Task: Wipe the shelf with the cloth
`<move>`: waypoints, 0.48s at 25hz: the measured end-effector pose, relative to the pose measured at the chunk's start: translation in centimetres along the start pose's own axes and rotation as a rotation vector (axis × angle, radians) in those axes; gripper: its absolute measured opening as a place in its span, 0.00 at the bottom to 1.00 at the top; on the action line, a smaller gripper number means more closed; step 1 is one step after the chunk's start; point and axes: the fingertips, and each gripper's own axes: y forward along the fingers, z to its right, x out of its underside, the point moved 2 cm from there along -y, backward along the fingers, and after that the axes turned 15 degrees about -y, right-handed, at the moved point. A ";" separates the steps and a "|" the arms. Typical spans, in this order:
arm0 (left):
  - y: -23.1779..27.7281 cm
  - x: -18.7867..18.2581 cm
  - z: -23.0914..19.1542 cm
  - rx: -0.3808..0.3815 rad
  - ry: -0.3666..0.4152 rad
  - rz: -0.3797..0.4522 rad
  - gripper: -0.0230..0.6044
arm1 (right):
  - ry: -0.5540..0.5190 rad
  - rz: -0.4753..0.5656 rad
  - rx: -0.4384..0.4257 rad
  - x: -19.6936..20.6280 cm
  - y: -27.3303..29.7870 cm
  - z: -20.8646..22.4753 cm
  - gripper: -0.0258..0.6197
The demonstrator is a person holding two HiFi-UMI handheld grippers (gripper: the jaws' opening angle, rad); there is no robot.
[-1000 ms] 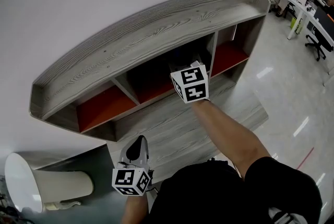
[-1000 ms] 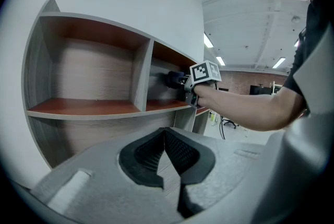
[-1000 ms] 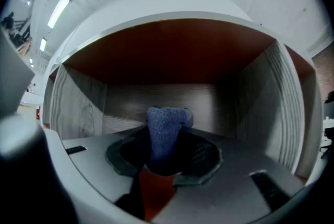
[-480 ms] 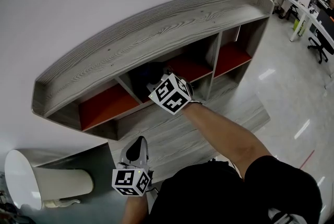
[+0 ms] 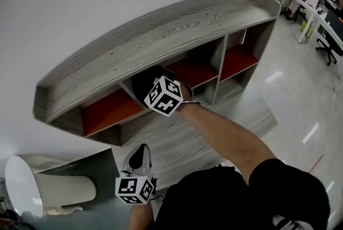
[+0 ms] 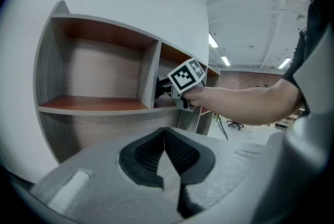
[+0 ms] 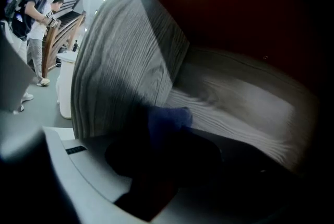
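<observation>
The grey wood shelf [image 5: 161, 30] has red-lined compartments. My right gripper [image 5: 154, 86] reaches into the middle compartment [image 5: 187, 71], near the left divider, and its marker cube faces the head view. It is shut on a dark blue cloth [image 7: 169, 117], which is pressed against the compartment's wood floor [image 7: 235, 108]. The cloth shows as a dark mass [image 5: 146, 80] in the head view. My left gripper [image 5: 140, 151] hangs low in front of the shelf, jaws shut [image 6: 166, 135] with nothing between them. From there I see the right gripper's cube [image 6: 186, 75] at the divider.
A white bin [image 5: 32, 186] lies at the lower left by the wall. A lower grey shelf board [image 5: 182, 132] juts out below the compartments. Desks and chairs [image 5: 316, 4] stand at the far right. People [image 7: 39, 19] stand beyond the shelf's left end.
My right gripper has slid left along the middle compartment with the cloth, from its right side to the left divider. The left gripper has stayed put.
</observation>
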 end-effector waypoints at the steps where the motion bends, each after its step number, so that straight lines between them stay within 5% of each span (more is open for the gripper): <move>1: 0.0 0.0 -0.1 -0.001 -0.001 -0.001 0.05 | 0.001 -0.013 0.005 0.3 0.1 0.1 0.26; 12: 1.1 -0.1 0.8 0.026 0.009 -0.011 0.05 | 0.092 -0.085 0.084 4.1 -1.4 3.1 0.26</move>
